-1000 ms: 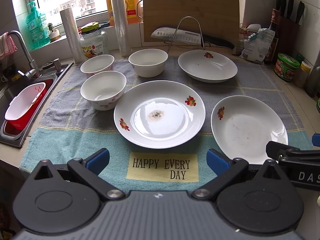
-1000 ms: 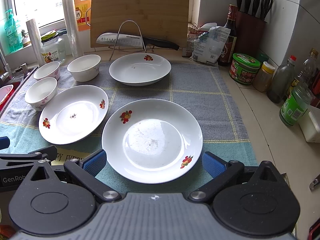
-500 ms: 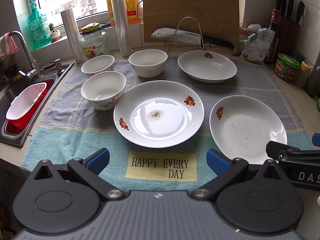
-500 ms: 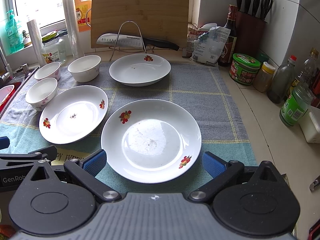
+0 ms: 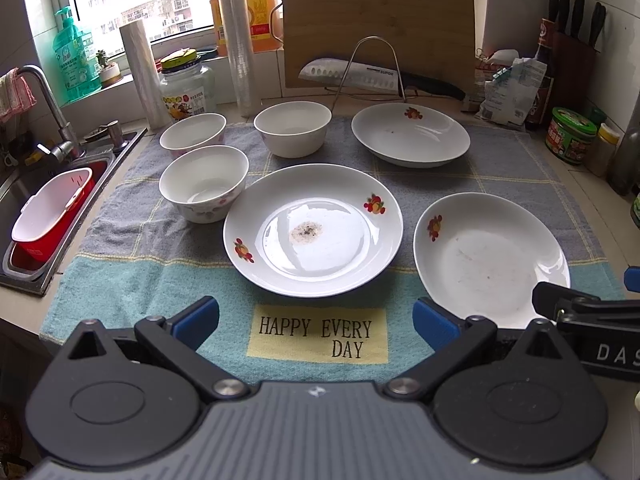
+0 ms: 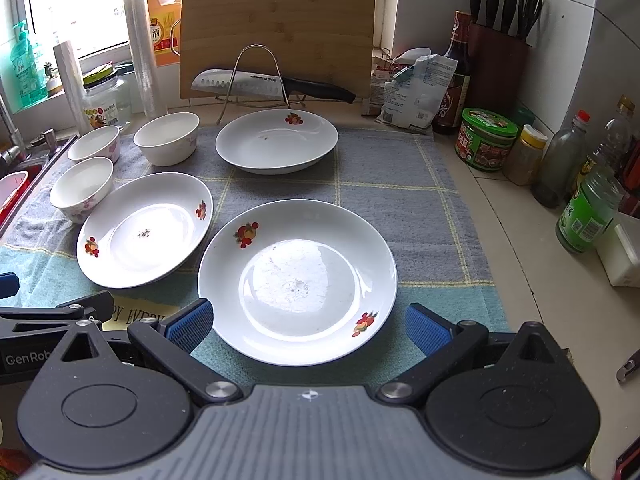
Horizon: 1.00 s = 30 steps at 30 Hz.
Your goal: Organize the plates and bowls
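Three white plates with fruit prints lie on a towel: a middle plate [image 5: 313,230] [image 6: 146,229], a right plate [image 5: 491,258] [image 6: 298,280] and a far plate [image 5: 410,135] [image 6: 277,141]. Three white bowls stand at the left: a near bowl [image 5: 203,183] [image 6: 82,189], a far-left bowl [image 5: 193,135] [image 6: 94,143] and a middle bowl [image 5: 293,129] [image 6: 167,138]. My left gripper [image 5: 316,320] is open and empty, just before the middle plate. My right gripper [image 6: 306,326] is open and empty, its pads [image 6: 188,324] on either side of the right plate's near rim.
A sink [image 5: 24,200] with a red-and-white strainer basket [image 5: 52,208] lies at the left. A cutting board [image 5: 376,24] and a knife [image 5: 360,76] on a wire rack stand at the back. Jars and bottles [image 6: 580,184] line the right wall. The towel's label [image 5: 318,334] reads HAPPY EVERY DAY.
Both grippers have crept slightly forward toward the plates; the right plate sits a little nearer the right gripper's pads. Nothing was taken hold of.
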Each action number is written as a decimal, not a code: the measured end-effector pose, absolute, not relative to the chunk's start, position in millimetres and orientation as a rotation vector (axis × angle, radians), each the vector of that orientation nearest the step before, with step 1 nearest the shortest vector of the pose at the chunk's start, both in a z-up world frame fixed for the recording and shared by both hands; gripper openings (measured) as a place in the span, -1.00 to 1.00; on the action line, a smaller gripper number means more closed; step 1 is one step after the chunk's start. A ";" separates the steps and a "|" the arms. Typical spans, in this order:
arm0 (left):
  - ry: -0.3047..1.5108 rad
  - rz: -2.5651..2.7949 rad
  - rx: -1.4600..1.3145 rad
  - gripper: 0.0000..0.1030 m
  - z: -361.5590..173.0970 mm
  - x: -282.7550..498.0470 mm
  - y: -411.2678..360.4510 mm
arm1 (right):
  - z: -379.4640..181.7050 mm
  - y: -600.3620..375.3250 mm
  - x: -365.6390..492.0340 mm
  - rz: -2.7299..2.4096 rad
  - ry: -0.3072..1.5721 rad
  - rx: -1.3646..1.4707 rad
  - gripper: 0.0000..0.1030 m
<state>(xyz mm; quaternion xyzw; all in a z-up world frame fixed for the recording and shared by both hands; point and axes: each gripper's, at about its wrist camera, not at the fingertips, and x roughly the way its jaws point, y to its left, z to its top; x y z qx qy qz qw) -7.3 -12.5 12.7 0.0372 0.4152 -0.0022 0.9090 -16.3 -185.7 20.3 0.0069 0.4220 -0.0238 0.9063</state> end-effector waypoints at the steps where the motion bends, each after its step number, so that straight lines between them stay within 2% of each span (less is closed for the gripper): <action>1: 0.856 -0.006 0.077 0.98 13.1 -7.3 -13.4 | 20.2 -186.0 -16.9 -0.050 0.871 0.014 1.00; 17: 0.850 -0.137 0.119 0.99 -6.5 -8.5 -26.7 | 13.4 -197.5 -19.4 -0.040 0.854 0.022 1.00; 30: 0.897 -0.313 0.165 0.99 -45.5 -4.6 -46.8 | -10.2 -222.0 -18.6 -0.066 0.871 0.060 1.00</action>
